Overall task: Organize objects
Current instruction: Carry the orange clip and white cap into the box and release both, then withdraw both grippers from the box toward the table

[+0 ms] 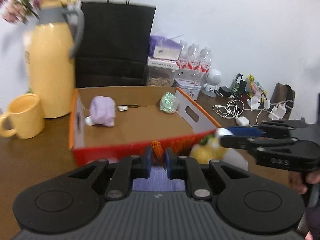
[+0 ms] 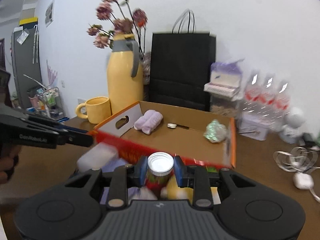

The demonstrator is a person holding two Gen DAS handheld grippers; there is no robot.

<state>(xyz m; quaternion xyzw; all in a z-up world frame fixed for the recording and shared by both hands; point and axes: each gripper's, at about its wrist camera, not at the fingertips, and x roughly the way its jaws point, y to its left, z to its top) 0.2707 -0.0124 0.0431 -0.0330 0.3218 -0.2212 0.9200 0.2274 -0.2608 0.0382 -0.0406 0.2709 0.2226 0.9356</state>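
An open orange cardboard box [image 1: 202,111] lies on the brown table and holds a rolled purple towel [image 1: 102,112], a shiny green wrapped lump [image 1: 169,105] and a small white item [image 1: 122,108]. My left gripper [image 1: 158,158] is shut on a small orange object [image 1: 157,148], just before the box's near wall. My right gripper [image 2: 161,166] is shut on a can with a silver lid [image 2: 161,163], also close to the near wall. Each gripper shows in the other's view, the right gripper [image 1: 221,135] coming in from the right and the left gripper [image 2: 91,137] from the left.
A yellow thermos jug [image 1: 50,70], a yellow mug [image 1: 24,116] and a black paper bag [image 1: 114,46] stand behind and left of the box. Water bottles [image 1: 194,60], a robot figure [image 1: 213,80], cables and chargers [image 1: 230,110] crowd the right. Yellow plush [image 1: 208,150] and a white container [image 2: 98,156] lie below the grippers.
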